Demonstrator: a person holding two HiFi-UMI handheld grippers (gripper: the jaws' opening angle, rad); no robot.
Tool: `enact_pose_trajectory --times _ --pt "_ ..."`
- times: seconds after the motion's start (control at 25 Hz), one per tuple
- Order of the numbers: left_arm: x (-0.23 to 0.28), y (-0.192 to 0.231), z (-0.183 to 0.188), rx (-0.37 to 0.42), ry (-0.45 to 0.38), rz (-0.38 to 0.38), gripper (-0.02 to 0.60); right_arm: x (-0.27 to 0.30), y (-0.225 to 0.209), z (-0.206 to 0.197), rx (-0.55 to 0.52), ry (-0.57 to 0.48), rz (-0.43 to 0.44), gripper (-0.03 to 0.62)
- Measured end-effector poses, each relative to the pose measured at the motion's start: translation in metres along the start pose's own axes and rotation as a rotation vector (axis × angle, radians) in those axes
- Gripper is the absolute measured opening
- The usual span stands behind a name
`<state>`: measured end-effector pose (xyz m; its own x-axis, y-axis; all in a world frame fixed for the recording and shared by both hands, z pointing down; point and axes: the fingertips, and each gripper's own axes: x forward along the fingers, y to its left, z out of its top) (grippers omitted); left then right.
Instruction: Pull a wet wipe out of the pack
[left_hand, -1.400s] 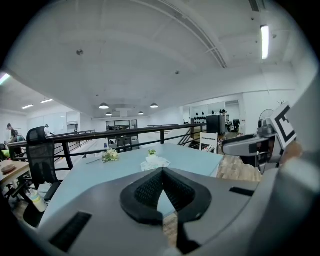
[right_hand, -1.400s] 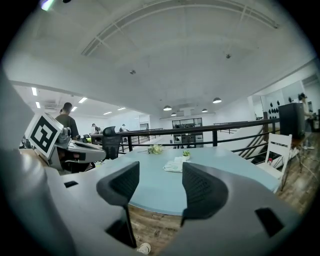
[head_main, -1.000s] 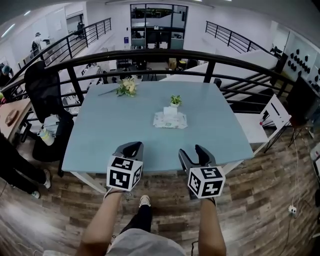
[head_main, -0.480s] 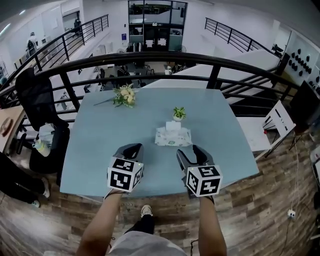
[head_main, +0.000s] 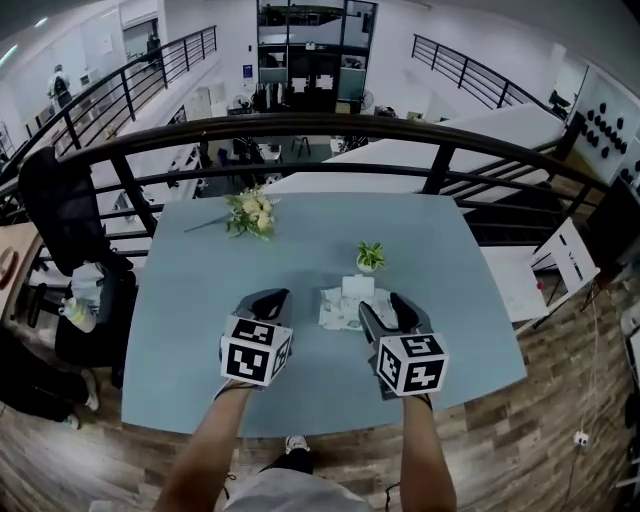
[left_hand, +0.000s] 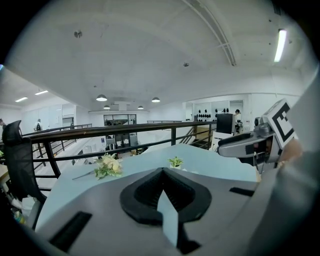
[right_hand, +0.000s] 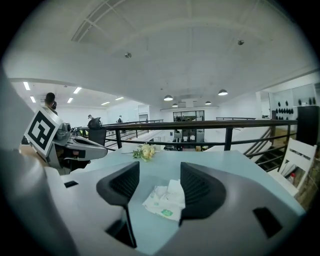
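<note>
Presently: wet wipe pack (right_hand: 164, 202) flat on bench (head_main: 200, 300), top wipe (right_hand: 175, 189) standing proud. Right gripper (head_main: 384, 308): fingers apart, pack lined up between them. Left gripper (head_main: 270, 298): fingers together, empty. Risk: the unpinned pack would likely lift with the wipe.

Left gripper (left_hand: 162, 171): jaws closed tip to tip. Blue table (left_hand: 212, 164) beyond: flower bunch (left_hand: 108, 166) far left, potted plant (left_hand: 175, 161) far centre. Right gripper (left_hand: 252, 144) at right; railing (left_hand: 125, 131) behind.
</note>
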<state>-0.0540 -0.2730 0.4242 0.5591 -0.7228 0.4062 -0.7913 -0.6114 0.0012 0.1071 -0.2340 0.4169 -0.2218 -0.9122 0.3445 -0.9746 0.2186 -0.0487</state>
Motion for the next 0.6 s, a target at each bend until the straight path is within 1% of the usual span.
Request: enact_pose_trajectory --times 0.2,0.6 --pt "0.022 0.023 0.001 -0.031 0.005 -0.003 -0.008 0.03 -0.002 0.011 -0.017 0.012 -0.001 0.253" --pt "0.05 0.059 0.008 -0.055 0.005 -0.001 -0.008 0.075 -0.004 0.029 -0.026 0.018 -0.007 0.253"
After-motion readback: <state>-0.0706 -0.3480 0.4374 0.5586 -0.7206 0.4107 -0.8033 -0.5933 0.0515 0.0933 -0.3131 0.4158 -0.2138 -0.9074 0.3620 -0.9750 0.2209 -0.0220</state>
